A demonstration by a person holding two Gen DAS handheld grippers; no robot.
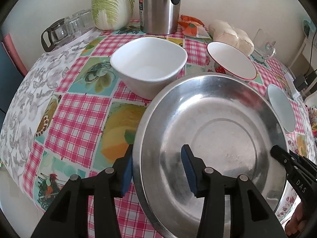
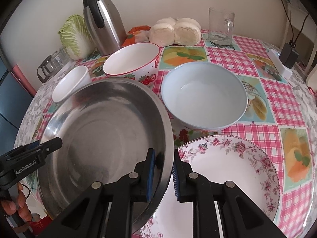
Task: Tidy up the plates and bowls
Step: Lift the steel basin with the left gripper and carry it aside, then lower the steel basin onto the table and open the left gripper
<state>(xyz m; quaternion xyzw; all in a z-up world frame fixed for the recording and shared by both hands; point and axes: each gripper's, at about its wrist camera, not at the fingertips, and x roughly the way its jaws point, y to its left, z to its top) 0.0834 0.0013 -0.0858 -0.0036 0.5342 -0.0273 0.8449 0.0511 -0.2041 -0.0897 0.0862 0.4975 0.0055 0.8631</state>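
Left gripper: jaws wide, straddling the near-left rim of the steel plate, one blue pad outside the wall and one inside; the pads look apart from the metal, so no real hold here.
Right gripper: jaws narrow, one pad inside the plate's right rim and one outside, close on the wall; whether they truly pinch it is hard to tell through the fisheye, though it looks gripped.
Steel plate position: tilted, its right edge overlapping the floral plate, near the front of the checked tablecloth.
Neighbours: white square bowl and strawberry bowl behind it, pale blue bowl just beyond the floral plate.
Handling, steel plate: probably light, stiff, smooth and slippery; a one-sided rim pinch will let it swing, so hold opposite rims with both grippers.
Handling, ceramics: heavier and chippable; set metal onto the floral plate gently.
Where to grip: the upturned rim wall, pads well seated.
Background: thermos, cabbage, glass mug, all well apart.
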